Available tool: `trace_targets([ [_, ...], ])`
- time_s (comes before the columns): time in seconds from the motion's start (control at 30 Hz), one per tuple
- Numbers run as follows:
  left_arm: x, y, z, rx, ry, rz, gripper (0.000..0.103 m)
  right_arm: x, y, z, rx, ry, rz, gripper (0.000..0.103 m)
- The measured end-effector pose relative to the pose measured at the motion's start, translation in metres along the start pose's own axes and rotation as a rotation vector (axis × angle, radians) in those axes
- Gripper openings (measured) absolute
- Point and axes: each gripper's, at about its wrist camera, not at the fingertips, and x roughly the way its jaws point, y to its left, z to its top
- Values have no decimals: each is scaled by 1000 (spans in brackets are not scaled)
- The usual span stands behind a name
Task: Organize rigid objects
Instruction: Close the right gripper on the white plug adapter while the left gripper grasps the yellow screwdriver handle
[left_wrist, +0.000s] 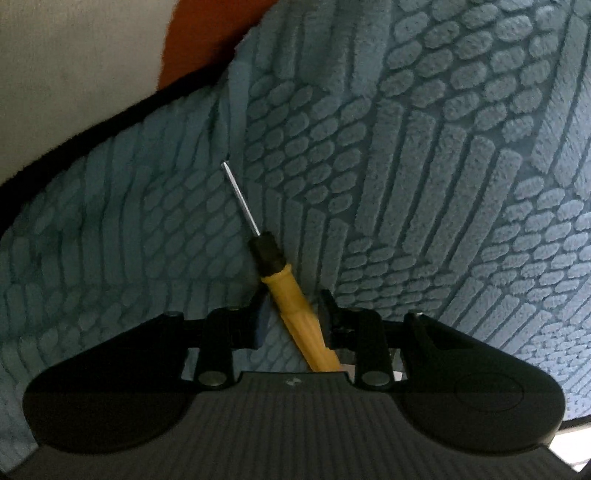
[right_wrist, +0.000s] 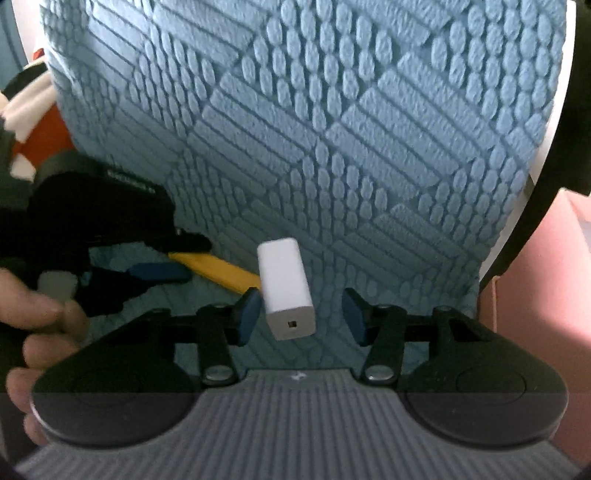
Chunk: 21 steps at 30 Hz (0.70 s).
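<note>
Up close in the left wrist view, my left gripper (left_wrist: 291, 314) sits low over a blue textured mat (left_wrist: 424, 147), its two fingers set either side of a screwdriver (left_wrist: 280, 284). The yellow handle runs between the pads, and the right pad looks to be against it; whether the left pad also touches I cannot tell, so I cannot say the grip is closed on it. The black collar and thin metal shaft point away from me and slightly left, lying on the mat. Beyond the far left edge of the mat show a pale surface and a patch of orange-red.

Over in the right wrist view, my right gripper (right_wrist: 301, 315) is spread wide, both blue pads (right_wrist: 249, 314) standing clear of a white rectangular adapter (right_wrist: 286, 288). The adapter lies on the same mat (right_wrist: 369, 110) between the fingers, nearer the left pad, its ported end toward me. To the left, my left gripper (right_wrist: 177, 258) reaches in from the side with the screwdriver's yellow handle (right_wrist: 218, 271) between its fingers, the handle's end just beside the adapter. A hand (right_wrist: 40, 332) is at the near left edge. Something pink (right_wrist: 546, 295) sits at the right.
</note>
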Motion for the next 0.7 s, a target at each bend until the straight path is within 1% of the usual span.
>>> trace_targets([
  [0.07,1,-5,-7,-18,-5,4,32,2,1,-2,5,10,14,33],
  [0.1,2,-9,-9,-24,-5,6,32,1,2,-2,6,12,8,33],
  [0.17,3,-18,-17,-24,-12,24,32,0,8,1,-8,10,-36,32],
  [0.23,4,-26,-25,-29,-23,32,32,-4,8,6,3,-12,-60,31],
  [0.33,9,-35,-35,-51,3,10,32,-9,6,7,3,-29,-89,31],
  [0.4,10,-43,-44,-35,-8,20,32,-9,4,7,-1,-27,-94,31],
  [0.57,12,-63,-69,-18,-22,21,32,-16,-8,5,56,-17,-77,31],
  [0.63,14,-69,-77,-20,-36,20,29,-19,-11,3,53,-14,-76,31],
  [0.7,14,-68,-85,-30,-42,1,27,-25,-17,-1,47,-12,-76,31],
])
